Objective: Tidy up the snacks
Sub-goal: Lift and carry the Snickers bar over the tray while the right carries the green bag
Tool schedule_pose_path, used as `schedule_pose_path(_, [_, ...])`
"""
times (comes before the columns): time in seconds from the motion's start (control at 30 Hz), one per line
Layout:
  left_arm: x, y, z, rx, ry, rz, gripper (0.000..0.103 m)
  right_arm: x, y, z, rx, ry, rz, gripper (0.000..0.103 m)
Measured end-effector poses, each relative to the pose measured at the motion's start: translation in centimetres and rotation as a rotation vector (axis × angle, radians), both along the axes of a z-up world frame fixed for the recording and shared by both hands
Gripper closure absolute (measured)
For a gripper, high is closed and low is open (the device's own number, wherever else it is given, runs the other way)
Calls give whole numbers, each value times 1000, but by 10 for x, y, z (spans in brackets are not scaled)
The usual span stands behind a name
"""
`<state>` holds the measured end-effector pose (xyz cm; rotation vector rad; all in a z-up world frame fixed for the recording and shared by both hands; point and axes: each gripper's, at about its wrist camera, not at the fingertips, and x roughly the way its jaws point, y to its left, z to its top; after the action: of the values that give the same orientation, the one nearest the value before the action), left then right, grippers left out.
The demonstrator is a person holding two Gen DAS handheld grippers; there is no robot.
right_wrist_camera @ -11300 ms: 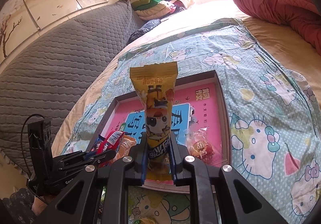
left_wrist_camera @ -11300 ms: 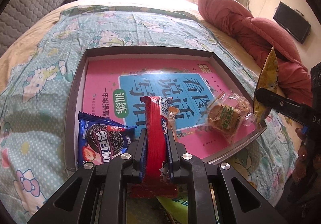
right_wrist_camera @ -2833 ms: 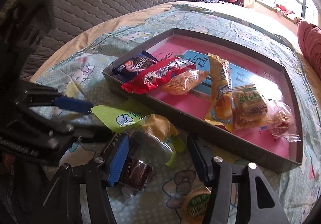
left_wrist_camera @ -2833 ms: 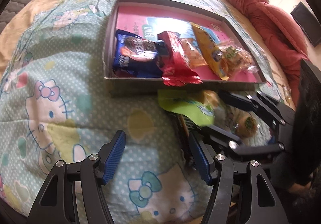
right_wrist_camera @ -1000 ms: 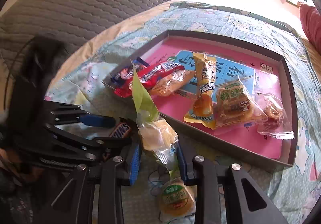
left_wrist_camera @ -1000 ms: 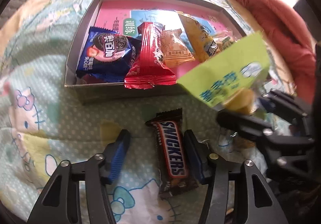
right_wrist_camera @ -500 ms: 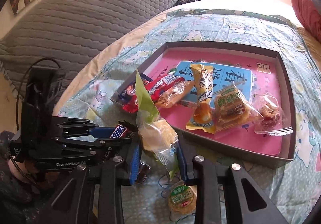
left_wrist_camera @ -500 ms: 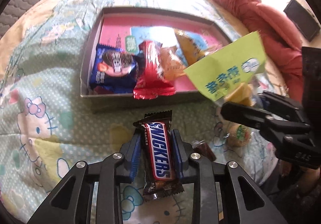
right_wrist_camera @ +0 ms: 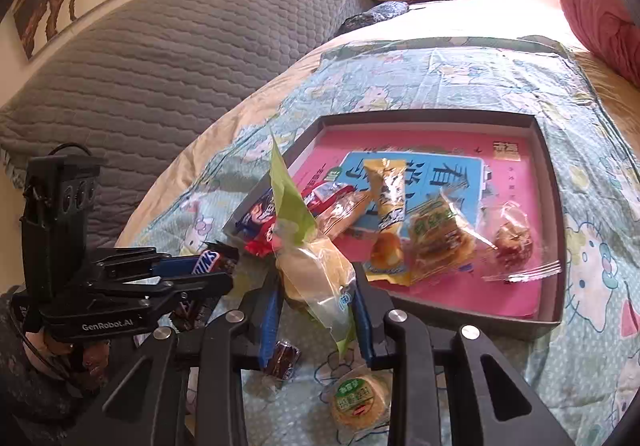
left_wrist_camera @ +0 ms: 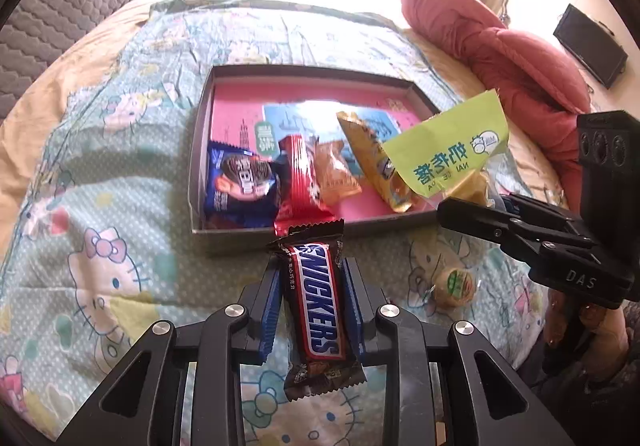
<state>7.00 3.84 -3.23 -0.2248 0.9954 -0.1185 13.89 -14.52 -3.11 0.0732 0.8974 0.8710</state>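
My left gripper (left_wrist_camera: 311,266) is shut on a brown Snickers bar (left_wrist_camera: 316,302), held above the bedspread just short of the grey tray (left_wrist_camera: 199,150). My right gripper (right_wrist_camera: 316,278) is shut on a clear packet with a green top and a yellow cake inside (right_wrist_camera: 310,266), lifted near the tray's (right_wrist_camera: 547,206) near left corner. In the left wrist view that green-topped packet (left_wrist_camera: 452,150) hangs at the right, in the other gripper (left_wrist_camera: 520,222). The tray holds a blue Oreo pack (left_wrist_camera: 240,186), a red bar (left_wrist_camera: 300,182), an orange pastry (left_wrist_camera: 334,178) and a yellow packet (left_wrist_camera: 376,166).
A round green-labelled cake (right_wrist_camera: 360,398) and a small dark wrapped sweet (right_wrist_camera: 282,360) lie on the Hello Kitty bedspread (left_wrist_camera: 104,206) in front of the tray. A pink quilt (left_wrist_camera: 512,58) is heaped at the right. A grey padded headboard (right_wrist_camera: 140,58) rises at the left.
The left jaws closed on the Snickers bar and lifted it off the bedspread toward the tray. The right gripper rose a little with the green-topped packet.
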Motion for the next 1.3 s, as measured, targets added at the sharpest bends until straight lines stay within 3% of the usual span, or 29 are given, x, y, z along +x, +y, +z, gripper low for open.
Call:
schedule_pose_path(0.4, [24,-1,-5,-8,17,12,73,9,-11,7,33,5,-35,71])
schedule_pose_path(0.5, [31,3,-10,-52,30,23,73,9,-10,9,29,-10,-40,71])
schedule_pose_path(0.8, [52,8,-14,-78,34,44,73,17,-17,7,44,5,-80,71])
schedule_pose_path(1.3, [66,5,-6,-82,-13,38,74,25,-24,7,64,9,-113,71])
